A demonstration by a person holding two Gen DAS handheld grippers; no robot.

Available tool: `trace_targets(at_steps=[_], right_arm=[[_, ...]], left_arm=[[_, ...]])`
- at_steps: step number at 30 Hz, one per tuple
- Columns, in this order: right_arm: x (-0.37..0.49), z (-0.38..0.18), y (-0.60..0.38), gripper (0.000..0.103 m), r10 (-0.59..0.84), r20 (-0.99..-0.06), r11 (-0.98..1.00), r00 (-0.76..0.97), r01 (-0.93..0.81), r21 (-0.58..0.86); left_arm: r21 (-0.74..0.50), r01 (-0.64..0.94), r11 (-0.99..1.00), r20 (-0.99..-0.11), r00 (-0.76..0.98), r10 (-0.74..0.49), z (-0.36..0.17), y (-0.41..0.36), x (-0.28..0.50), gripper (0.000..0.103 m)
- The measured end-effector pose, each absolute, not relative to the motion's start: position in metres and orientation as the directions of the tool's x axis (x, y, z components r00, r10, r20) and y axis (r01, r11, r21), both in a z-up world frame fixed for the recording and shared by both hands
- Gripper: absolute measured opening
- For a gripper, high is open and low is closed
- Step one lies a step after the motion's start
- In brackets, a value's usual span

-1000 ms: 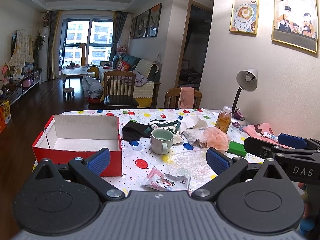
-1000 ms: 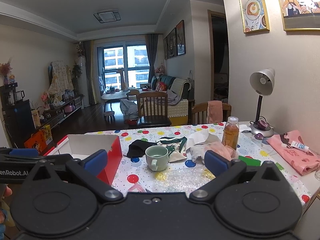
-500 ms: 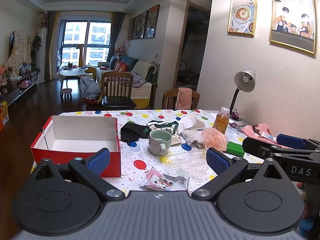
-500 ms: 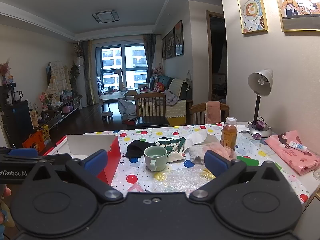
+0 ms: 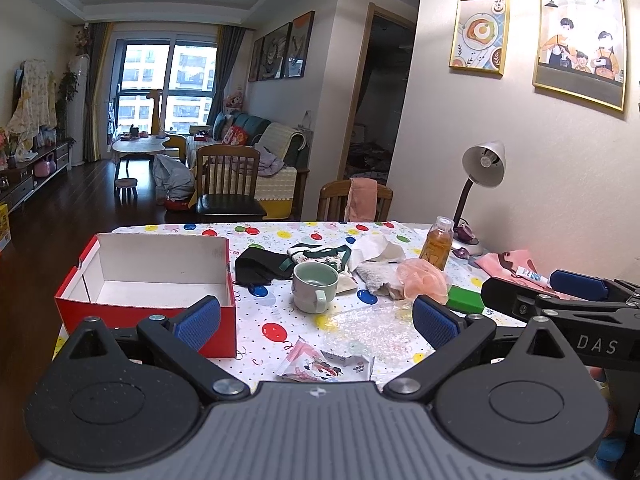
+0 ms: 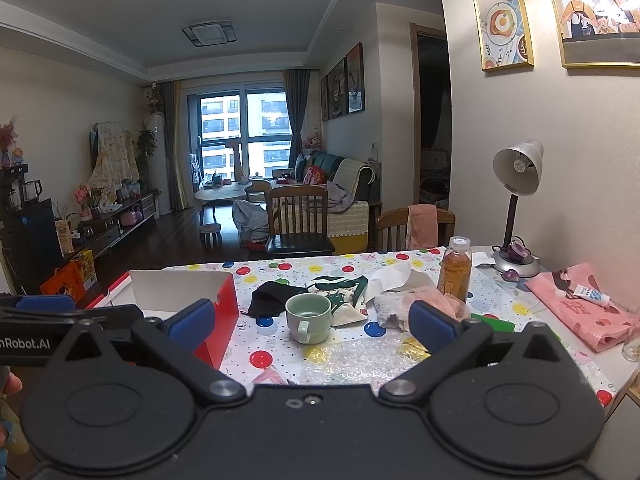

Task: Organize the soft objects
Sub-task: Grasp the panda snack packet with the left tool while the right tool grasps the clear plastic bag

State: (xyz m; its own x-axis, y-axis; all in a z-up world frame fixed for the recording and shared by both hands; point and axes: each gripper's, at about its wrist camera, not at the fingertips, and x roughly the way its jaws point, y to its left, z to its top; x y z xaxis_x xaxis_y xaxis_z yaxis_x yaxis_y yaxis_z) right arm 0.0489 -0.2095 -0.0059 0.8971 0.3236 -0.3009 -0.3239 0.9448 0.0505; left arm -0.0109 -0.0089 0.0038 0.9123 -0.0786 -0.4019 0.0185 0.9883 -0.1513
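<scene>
Holding both grippers, left gripper (image 5: 316,314) and right gripper (image 6: 312,322), spread and empty short of the table, you likely next reach the black cloth (image 5: 260,266) beside the red box (image 5: 148,314).

Dim indoor light, mostly daylight thru far window (image 5: 168,80); ceiling lamp (image 6: 209,33) off. Strong fisheye bend at edges, corners vignetted, focus sharp.

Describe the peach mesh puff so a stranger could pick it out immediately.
On the polka-dot table, look just in front of the amber drink bottle, right of the green mug. The mesh puff is the frilly, translucent peach ball, unlike the flat grey cloth beside it.
</scene>
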Motion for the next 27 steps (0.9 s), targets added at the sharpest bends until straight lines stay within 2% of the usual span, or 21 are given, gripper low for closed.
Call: trace_targets(at_steps=[6, 11, 19, 27], right_arm=[[0.049, -0.005, -0.221, 0.103, 0.305, -0.308, 0.951, 0.901, -0.306, 0.046], [0.061, -0.005, -0.230, 0.103, 0.271, -0.320, 0.961, 0.908, -0.272, 0.043], [0.098, -0.025, -0.245, 0.103, 0.229, -0.369, 0.972, 0.901, -0.232, 0.037], [0.124, -0.066, -0.262, 0.101, 0.215, -0.479, 0.969, 0.851, -0.248, -0.006]], left_arm=[[-0.148, 0.042, 0.988, -0.401, 0.910, -0.099, 0.003, -0.011, -0.002, 0.103], [-0.130, 0.039, 0.991, -0.435, 0.896, -0.092, -0.003, -0.014, 0.018, 0.103], [-0.106, 0.025, 0.994, -0.519, 0.851, -0.077, -0.028, -0.019, 0.059, 0.103], [-0.146, -0.019, 0.989, -0.635, 0.768, -0.079, -0.065, -0.015, 0.095, 0.103]])
